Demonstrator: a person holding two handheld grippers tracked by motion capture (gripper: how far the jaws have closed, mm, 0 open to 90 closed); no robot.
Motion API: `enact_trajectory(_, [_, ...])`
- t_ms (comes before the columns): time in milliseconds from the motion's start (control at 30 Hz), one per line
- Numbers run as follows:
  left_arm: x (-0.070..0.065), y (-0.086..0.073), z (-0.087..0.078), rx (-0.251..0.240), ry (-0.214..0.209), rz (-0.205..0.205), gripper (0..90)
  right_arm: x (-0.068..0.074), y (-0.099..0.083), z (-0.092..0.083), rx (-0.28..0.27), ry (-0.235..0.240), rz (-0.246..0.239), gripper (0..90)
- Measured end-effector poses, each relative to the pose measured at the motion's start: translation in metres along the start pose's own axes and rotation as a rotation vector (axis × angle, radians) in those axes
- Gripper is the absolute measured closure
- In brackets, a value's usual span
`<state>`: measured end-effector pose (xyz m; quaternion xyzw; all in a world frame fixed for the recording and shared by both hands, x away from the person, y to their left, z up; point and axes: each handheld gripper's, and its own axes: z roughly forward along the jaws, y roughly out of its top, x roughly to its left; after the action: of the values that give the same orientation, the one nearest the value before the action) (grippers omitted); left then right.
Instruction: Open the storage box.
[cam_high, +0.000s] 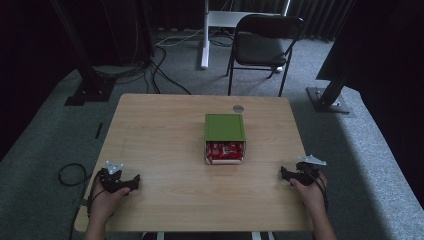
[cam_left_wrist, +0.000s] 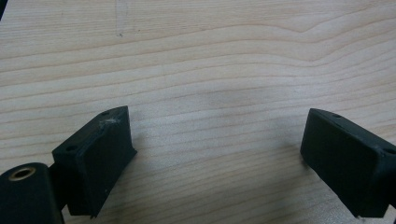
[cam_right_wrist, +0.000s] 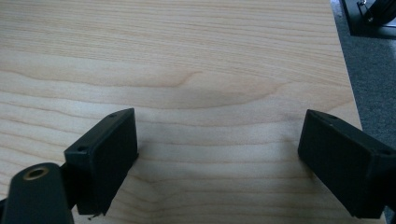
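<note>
A green-lidded box (cam_high: 224, 127) sits at the middle of the wooden table (cam_high: 165, 145); its open near side shows red packets (cam_high: 225, 150) inside. My left gripper (cam_high: 134, 183) rests near the table's front left, held by a hand, well apart from the box. In the left gripper view the left gripper (cam_left_wrist: 217, 135) stands open over bare wood. My right gripper (cam_high: 284, 173) lies by the front right edge, also far from the box. The right gripper (cam_right_wrist: 219, 135) is open too, with nothing between its jaws.
A round grey cap (cam_high: 238, 108) is set in the table's far edge. Behind the table stand a black folding chair (cam_high: 263, 42), a white stand leg (cam_high: 204, 35) and dark frame posts (cam_high: 85, 75) with cables on the grey carpet. Carpet shows beyond the table's edge (cam_right_wrist: 369, 70).
</note>
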<state>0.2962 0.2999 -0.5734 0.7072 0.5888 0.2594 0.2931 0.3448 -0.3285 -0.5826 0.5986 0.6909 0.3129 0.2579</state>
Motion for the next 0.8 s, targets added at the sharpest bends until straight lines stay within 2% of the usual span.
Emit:
enact_trajectory(433, [0.002, 0.002, 0.001, 0.003, -0.029, 0.03, 10.2, 0.0, 0.0, 0.0, 0.0, 0.001, -0.002, 11.6])
enact_trajectory(533, [0.0, 0.002, 0.002, 0.002, -0.054, 0.056, 10.2, 0.0, 0.0, 0.0, 0.0, 0.001, -0.002, 11.6])
enact_trajectory(633, [-0.002, 0.004, 0.002, 0.01, -0.05, 0.049, 10.8, 0.0, 0.0, 0.0, -0.001, 0.001, -0.002, 11.6])
enact_trajectory(700, [-0.005, 0.006, 0.003, 0.0, -0.054, 0.045, 14.7, 0.0, 0.0, 0.0, -0.001, 0.001, -0.002, 11.6])
enact_trajectory(733, [-0.008, 0.007, 0.003, 0.006, -0.063, 0.067, 14.7, 0.0, 0.0, 0.0, -0.001, 0.001, -0.002, 11.6])
enact_trajectory(800, [-0.013, 0.008, 0.004, 0.003, -0.069, 0.084, 14.7, 0.0, 0.0, 0.0, 0.0, 0.001, -0.001, 11.6])
